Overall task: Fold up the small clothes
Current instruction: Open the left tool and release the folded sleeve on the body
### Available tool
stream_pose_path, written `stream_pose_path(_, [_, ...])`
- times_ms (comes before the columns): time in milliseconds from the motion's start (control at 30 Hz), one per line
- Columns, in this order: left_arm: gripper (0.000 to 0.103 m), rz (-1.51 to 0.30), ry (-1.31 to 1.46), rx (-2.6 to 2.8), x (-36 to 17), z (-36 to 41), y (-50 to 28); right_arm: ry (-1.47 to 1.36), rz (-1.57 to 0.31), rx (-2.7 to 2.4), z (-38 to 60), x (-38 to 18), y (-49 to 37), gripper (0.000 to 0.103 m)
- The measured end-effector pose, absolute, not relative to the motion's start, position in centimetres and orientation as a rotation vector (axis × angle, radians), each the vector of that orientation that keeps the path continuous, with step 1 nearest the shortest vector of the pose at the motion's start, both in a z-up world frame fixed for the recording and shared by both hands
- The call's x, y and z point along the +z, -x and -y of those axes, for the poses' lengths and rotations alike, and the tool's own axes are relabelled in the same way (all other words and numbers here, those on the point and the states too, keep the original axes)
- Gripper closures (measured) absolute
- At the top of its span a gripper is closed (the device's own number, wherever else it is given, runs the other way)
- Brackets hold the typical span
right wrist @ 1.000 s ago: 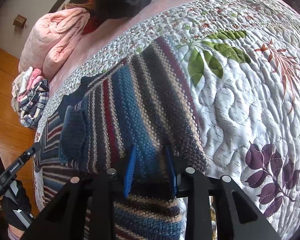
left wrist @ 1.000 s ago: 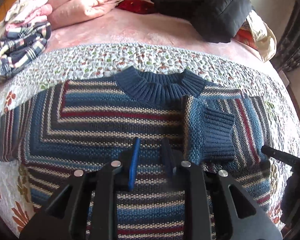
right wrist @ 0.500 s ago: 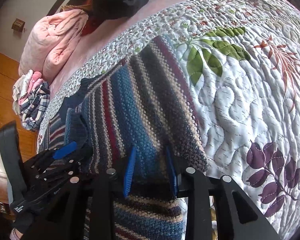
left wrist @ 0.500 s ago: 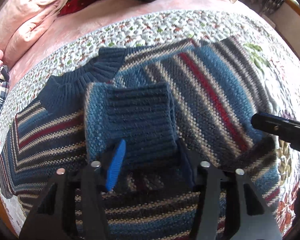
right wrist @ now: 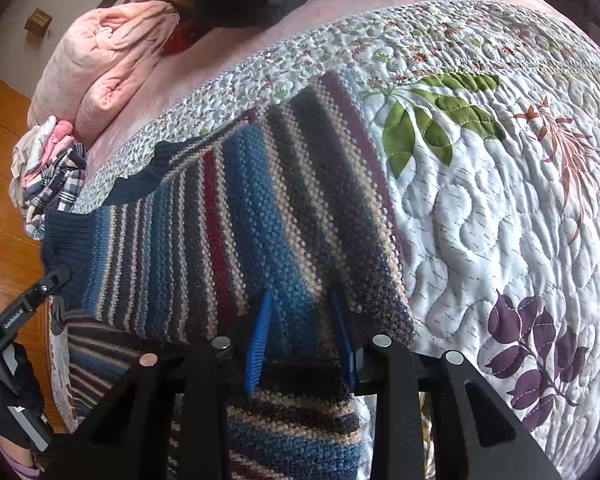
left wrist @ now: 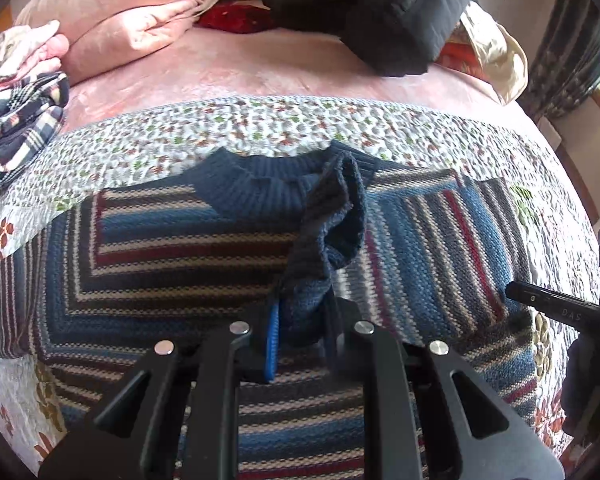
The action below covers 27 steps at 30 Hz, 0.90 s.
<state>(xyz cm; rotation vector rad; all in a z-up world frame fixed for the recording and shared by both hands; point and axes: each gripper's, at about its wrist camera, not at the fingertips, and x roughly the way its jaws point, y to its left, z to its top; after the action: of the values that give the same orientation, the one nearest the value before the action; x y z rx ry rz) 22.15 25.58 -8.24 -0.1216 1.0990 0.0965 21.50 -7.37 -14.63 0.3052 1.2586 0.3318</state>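
Bed covered by a white quilt [right wrist: 500,240] with floral stitching, green leaf and purple leaf motifs on its right part; pink sheet [left wrist: 228,80] showing beyond the quilt's far edge. Striped knit sweater [left wrist: 160,256] lies flat on the quilt, navy ribbed collar [left wrist: 252,188] toward the far side, stripes in blue, grey, cream and dark red. Its right part is folded inward over the body, stripes there running lengthwise. At the head of the bed: rolled pink comforter [right wrist: 104,64], black garment [left wrist: 372,12], cream-coloured cloth at the far right. Small heap of plaid and pink clothes [left wrist: 16,112] on the bed's left edge, well apart from the sweater. Left gripper [left wrist: 300,332], narrow, pinches the navy ribbed cuff [left wrist: 332,216] of the folded sleeve and holds it raised off the sweater's chest, cuff mouth gaping just right of the collar. Right gripper [right wrist: 304,340] is clamped on the folded right edge of the sweater near the hem, blue pads [right wrist: 258,340] pressing knit on both sides, fabric bunched between them. Right wrist view shows the left gripper's black finger at the lower left, with a dark sleeve behind it.
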Motion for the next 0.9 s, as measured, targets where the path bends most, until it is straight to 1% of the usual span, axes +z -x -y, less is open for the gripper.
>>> stream_pose_path(133, [0.086,-1.151,0.09,0.181,-9.5,-28.8,-21.5,-0.297,-1.261,0.33,7.3,-14.6,-21.5,0.071])
stream_pose_path(233, [0.086,-1.171,0.13,0.237,-10.0,-31.1,-20.4,-0.287,-1.27,0.327,7.2,-14.0,-21.7,0.071])
stream_pose_path(333, [0.085,-1.138,0.126,0.24,-9.2,-31.4,-19.7,-0.282,-1.234,0.366,6.8,-12.0,-21.5,0.067])
stream_pose_path(367, [0.084,-1.131,0.118,0.225,-9.0,-30.8,-19.7,-0.273,-1.229,0.379,6.3,-11.5,-21.5,0.065])
stream_pose_path(433, [0.074,-1.117,0.124,0.187,-8.7,-29.4,-20.2,-0.255,-1.23,0.405,5.1,-10.9,-21.4,0.065])
stream_pose_path(467, [0.071,-1.114,0.132,0.166,-8.7,-28.5,-20.6,-0.242,-1.23,0.418,4.4,-10.7,-21.3,0.065])
stream_pose_path(533, [0.06,-1.119,0.149,0.132,-9.3,-27.0,-21.4,-0.203,-1.233,0.435,2.9,-10.7,-21.2,0.065])
stream_pose_path(600, [0.055,-1.134,0.143,0.125,-10.3,-25.8,-22.2,-0.166,-1.248,0.436,1.6,-11.2,-21.2,0.065])
stream_pose_path(767, [0.055,-1.228,0.126,0.142,-14.0,-25.3,-23.0,-0.156,-1.302,0.394,1.0,-14.4,-21.1,0.065])
stream_pose_path(900, [0.052,-1.224,0.111,0.136,-14.7,-25.2,-23.2,-0.202,-1.296,0.392,1.6,-15.2,-21.1,0.065])
